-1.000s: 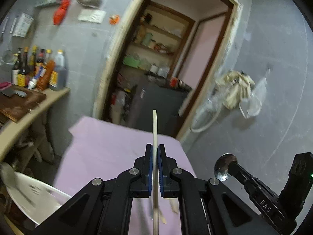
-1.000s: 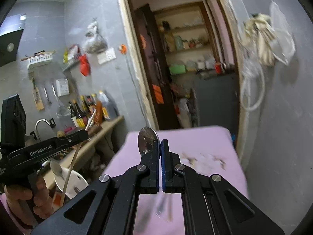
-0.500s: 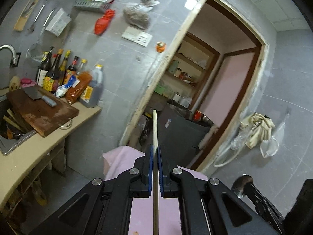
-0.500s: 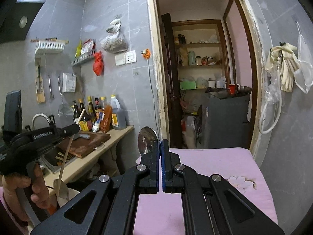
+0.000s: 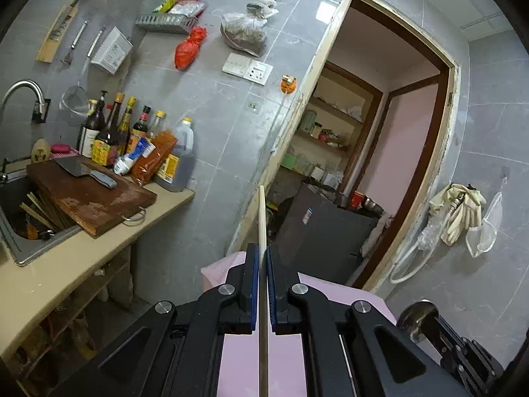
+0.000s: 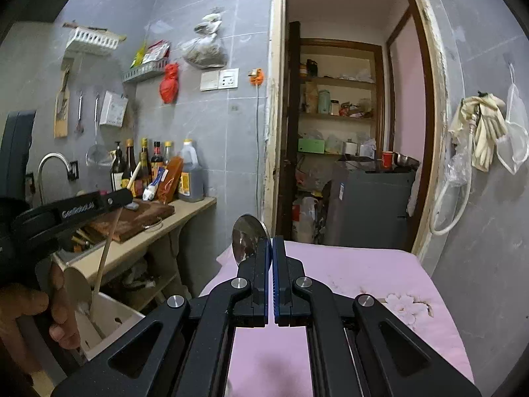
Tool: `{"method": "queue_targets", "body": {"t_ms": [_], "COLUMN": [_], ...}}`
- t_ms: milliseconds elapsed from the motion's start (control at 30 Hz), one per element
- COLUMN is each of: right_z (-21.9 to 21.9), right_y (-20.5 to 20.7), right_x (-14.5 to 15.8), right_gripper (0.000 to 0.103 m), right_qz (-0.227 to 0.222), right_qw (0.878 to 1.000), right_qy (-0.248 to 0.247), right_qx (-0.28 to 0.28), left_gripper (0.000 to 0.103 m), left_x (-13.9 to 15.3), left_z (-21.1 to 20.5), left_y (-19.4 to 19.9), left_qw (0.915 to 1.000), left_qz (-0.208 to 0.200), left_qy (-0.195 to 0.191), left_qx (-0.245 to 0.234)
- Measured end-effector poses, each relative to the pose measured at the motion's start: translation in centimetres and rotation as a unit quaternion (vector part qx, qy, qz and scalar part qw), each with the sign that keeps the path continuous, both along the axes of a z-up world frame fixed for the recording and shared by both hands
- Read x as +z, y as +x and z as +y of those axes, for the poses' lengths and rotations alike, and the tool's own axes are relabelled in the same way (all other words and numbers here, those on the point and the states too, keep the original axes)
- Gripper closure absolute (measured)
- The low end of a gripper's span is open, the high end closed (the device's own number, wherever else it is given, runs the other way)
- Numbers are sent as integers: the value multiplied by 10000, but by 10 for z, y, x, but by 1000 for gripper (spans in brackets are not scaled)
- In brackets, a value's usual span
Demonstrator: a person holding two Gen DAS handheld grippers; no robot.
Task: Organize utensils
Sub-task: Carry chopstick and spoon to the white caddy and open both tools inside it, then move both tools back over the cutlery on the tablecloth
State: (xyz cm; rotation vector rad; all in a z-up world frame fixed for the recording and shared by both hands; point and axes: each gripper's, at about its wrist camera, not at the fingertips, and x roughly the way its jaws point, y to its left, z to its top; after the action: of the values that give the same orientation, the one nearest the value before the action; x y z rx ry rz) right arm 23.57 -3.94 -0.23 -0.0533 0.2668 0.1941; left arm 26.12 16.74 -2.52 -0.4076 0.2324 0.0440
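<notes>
My left gripper (image 5: 262,255) is shut on a thin pale wooden chopstick (image 5: 262,218), which sticks out ahead past the fingertips and runs back between the pads. My right gripper (image 6: 271,242) is shut on a metal spoon (image 6: 248,236), whose shiny bowl rises just left of the fingertips. The left wrist view shows that spoon bowl (image 5: 417,317) low on the right. In the right wrist view a hand (image 6: 39,311) carries the left gripper (image 6: 124,197) at the left, the chopstick (image 6: 107,251) slanting down from it. Both grippers hover over a pink-covered table (image 6: 347,264).
A beige counter (image 5: 59,271) runs along the left wall with a sink (image 5: 20,228), a wooden cutting board (image 5: 89,195) bearing a cleaver, and several bottles (image 5: 132,142). A white bin (image 6: 110,319) stands below the counter. A doorway (image 6: 347,132) and a grey cabinet (image 6: 370,205) lie ahead.
Both views have swung away from the pink table toward the counter and wall, and the table now sits lower in frame. The chopstick and spoon stay clamped as before.
</notes>
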Motion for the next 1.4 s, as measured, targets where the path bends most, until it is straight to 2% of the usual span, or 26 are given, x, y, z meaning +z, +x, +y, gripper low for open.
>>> {"method": "queue_targets", "body": {"t_ms": [100,300,567,733,1000,1067,1100,1133,1167,1200,1300,1400], "right_z": [5,4,3,0,-6,-9,-11,-12,-14,-15,-23,-37], "right_y": [-4,-5,-6,-9,-16,-19,-20,-21,-23,-23,-25,-27], "right_x": [-2,-3,-4,-7,-13,-13,-13,-13,-13,-12,-7,3], "right_gripper": [101,101,101,101,98,97,96,94,92,90,86,67], "right_qz": [14,54,70,134,372,404,403,408,409,410,418,396], "right_qw": [10000,9999,9998,9994,9973,9968,9967,9966,9964,9962,9960,9962], "right_qy": [-49,-29,-48,24,200,244,260,271,300,325,411,530], "right_qx": [76,161,194,308,603,643,661,666,680,692,678,563], "left_gripper": [98,98,98,97,97,93,80,63,55,50,49,38], "left_x": [0,1,-12,-16,-17,-16,-16,-15,-15,-14,-12,-5], "left_z": [0,-8,-5,-11,-23,-25,-26,-26,-26,-26,-27,-32], "left_y": [-5,-14,-22,-25,-34,-37,-39,-41,-44,-46,-49,-49], "left_qw": [9999,9991,9987,9984,9954,9948,9945,9944,9948,9952,9954,9946], "left_qz": [-87,-57,72,150,544,630,677,706,694,667,736,818], "left_qy": [39,418,343,448,783,792,794,778,741,709,613,636], "left_qx": [78,110,376,321,-28,-91,-119,-131,-107,-62,-12,31]}}
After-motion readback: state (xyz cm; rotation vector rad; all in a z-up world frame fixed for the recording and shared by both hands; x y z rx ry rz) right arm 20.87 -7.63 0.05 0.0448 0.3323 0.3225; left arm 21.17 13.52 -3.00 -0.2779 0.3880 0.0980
